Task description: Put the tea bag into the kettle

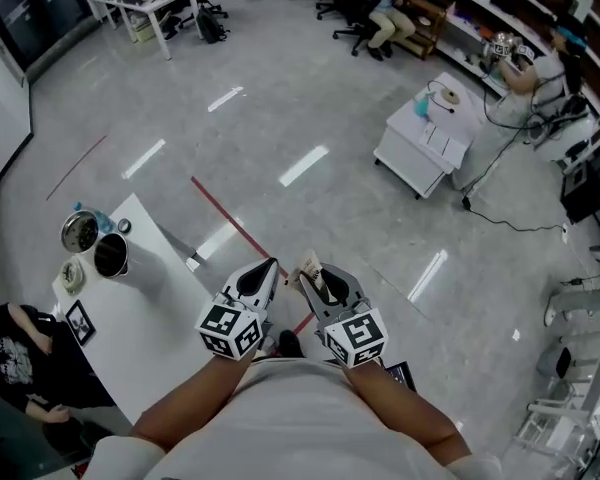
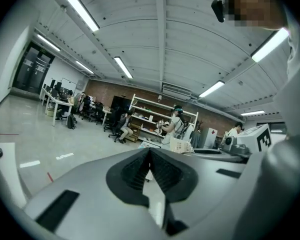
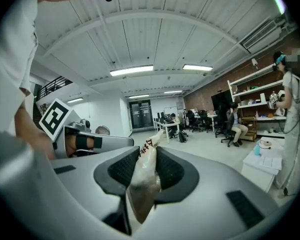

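Note:
My right gripper (image 1: 311,274) is shut on a pale tea bag (image 1: 307,265), held close in front of my body above the floor. In the right gripper view the tea bag (image 3: 143,174) stands pinched between the black pads, its printed top poking past the right gripper (image 3: 146,153). My left gripper (image 1: 269,266) hangs beside it, shut with nothing in it; the left gripper view shows the left gripper (image 2: 150,152) with its pads meeting. The kettle (image 1: 111,255), an open metal pot, stands at the far end of the white table (image 1: 160,313), left of and well away from both grippers.
Next to the kettle lie a round lid (image 1: 80,232), a blue-capped bottle (image 1: 101,221) and a small round dish (image 1: 72,274). A person in black (image 1: 20,363) sits at the table's left. A red floor line (image 1: 235,228) and a white cart (image 1: 425,138) lie ahead.

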### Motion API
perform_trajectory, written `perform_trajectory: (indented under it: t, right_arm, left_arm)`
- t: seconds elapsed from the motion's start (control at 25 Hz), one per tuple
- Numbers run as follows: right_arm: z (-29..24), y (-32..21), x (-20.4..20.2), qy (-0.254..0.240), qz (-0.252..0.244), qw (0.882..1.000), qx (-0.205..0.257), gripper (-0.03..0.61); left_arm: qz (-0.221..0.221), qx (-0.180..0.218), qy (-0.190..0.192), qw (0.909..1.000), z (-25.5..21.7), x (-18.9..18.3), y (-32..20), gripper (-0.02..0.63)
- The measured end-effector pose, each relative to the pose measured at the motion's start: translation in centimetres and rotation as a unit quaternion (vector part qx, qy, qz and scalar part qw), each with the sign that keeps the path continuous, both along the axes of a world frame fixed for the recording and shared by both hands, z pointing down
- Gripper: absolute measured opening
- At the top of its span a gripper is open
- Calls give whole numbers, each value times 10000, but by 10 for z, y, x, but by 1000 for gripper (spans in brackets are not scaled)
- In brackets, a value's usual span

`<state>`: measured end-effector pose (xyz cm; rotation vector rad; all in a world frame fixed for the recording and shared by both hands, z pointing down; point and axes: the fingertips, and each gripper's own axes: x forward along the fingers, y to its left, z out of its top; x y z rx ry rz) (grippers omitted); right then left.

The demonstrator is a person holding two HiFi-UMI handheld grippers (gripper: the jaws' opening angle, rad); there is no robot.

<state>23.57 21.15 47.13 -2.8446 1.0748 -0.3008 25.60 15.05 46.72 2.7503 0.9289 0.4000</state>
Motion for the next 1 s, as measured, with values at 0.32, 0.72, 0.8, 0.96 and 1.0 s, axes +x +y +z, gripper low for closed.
perform_trajectory:
  t: [0.32,0.72,0.8,0.96,1.0]
  right_arm:
    - [-8,-105,30,167,-1349,9906,-166,107]
    - [14,-251,27,-85,-3491,9370,-95,107]
    - [17,-278,28,-148,-3871,9219,-64,107]
    - [20,-324,30,-332,-4603,8871,1,107]
    - [22,-333,32,-367,-4792,8769,-14,107]
  left_arm:
    - [-1304,-183,174,9911,-3,10,-100,11]
    - [-3380,-151,1,9410,16,-16,-236,11]
    - [-3747,-197,-92,9269,21,-20,-259,11]
    - [-4544,-201,-78,8905,20,-25,-299,11]
    - [-4754,-191,-61,8795,19,-23,-307,11]
